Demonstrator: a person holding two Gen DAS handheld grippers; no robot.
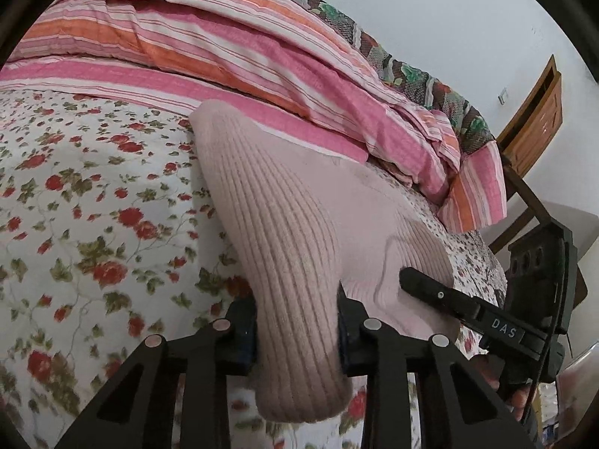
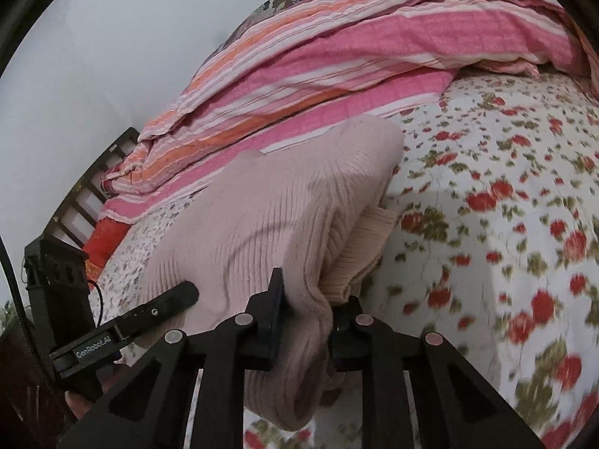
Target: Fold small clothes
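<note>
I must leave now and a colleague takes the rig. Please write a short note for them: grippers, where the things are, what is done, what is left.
Left gripper: shut on the near edge of the pink sweater.
Right gripper: shut on the same near edge, bunched between the pads.
Sweater: lies on the floral sheet; its far end reaches the striped quilt. It already looks doubled, a lighter layer showing at one side.
Done: both near corners gripped.
Left: probably lift and carry the near edge over to the far end, release, smooth.

"DAS" stands on the right gripper [image 1: 449, 299]; "GenRobot.AI" stands on the left gripper [image 2: 149, 318].
</note>
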